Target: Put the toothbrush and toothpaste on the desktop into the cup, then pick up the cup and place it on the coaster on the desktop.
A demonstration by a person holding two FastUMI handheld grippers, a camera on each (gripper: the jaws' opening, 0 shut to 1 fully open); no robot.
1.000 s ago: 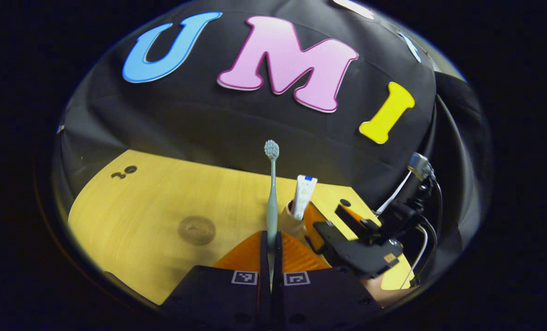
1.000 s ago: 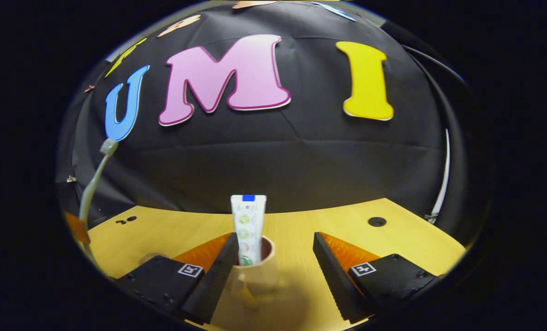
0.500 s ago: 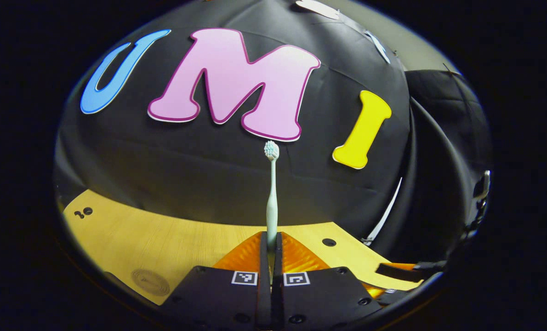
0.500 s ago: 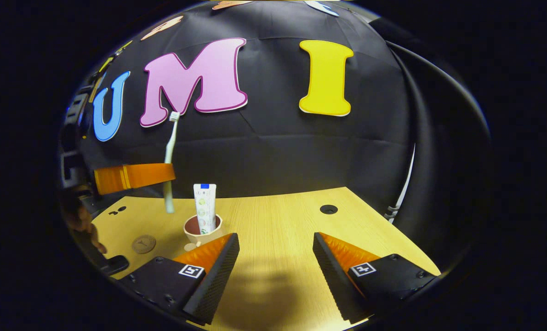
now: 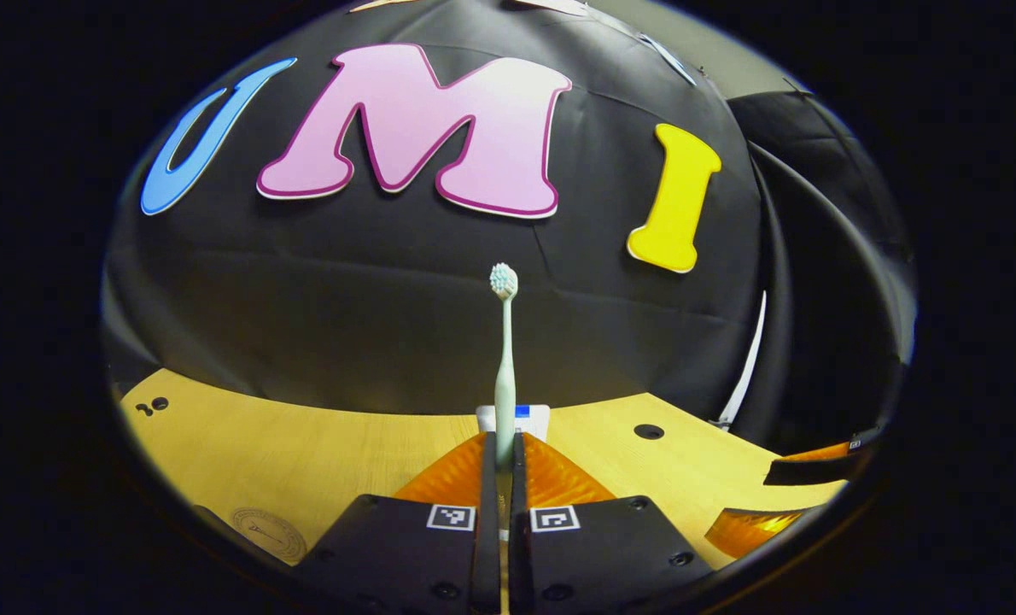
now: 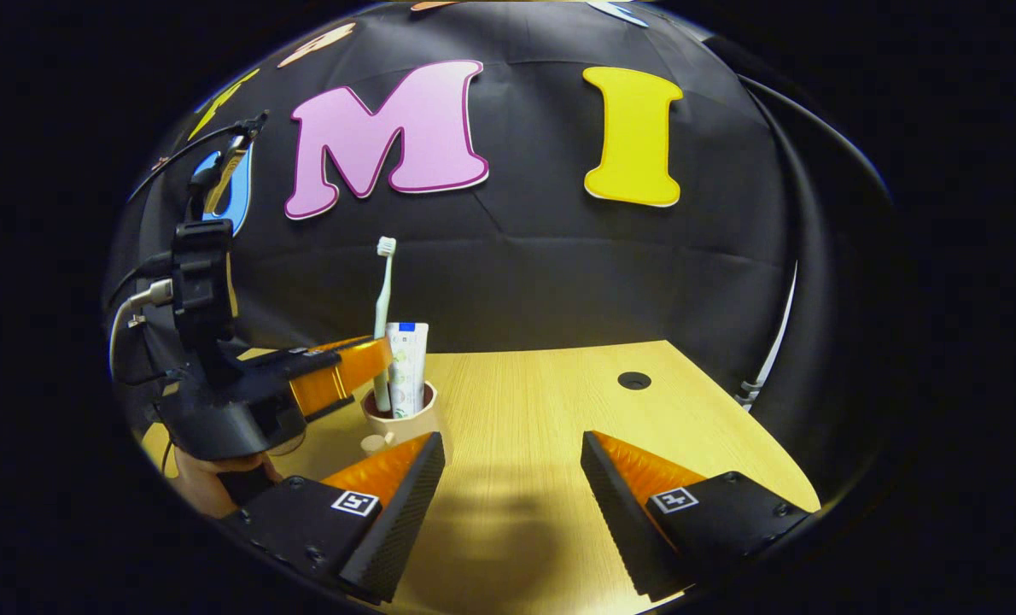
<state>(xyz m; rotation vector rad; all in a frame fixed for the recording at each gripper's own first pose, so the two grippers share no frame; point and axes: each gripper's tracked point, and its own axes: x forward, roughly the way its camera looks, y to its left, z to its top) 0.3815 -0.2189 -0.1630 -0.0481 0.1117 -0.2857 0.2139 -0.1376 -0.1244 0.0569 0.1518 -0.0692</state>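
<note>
Behind the wooden desktop (image 6: pixel 542 427), left of frame centre, the left gripper (image 5: pixel 501 453) clamped the toothbrush (image 6: pixel 382 325) upright over the cup (image 6: pixel 401 417) holding the toothpaste (image 6: pixel 407 367), the right gripper (image 6: pixel 512 478) gaped empty; premature release could tip the cup.

Left gripper (image 5: pixel 501 461): fingers pressed together, clamped on the upright handle of the toothbrush (image 5: pixel 505 359); in the right gripper view it reaches in from the left, level, with a hand (image 6: pixel 213 478) under its body. Right gripper (image 6: pixel 512 478): fingers spread wide apart, nothing between them, pointing forward above the desktop (image 6: pixel 542 410).
</note>
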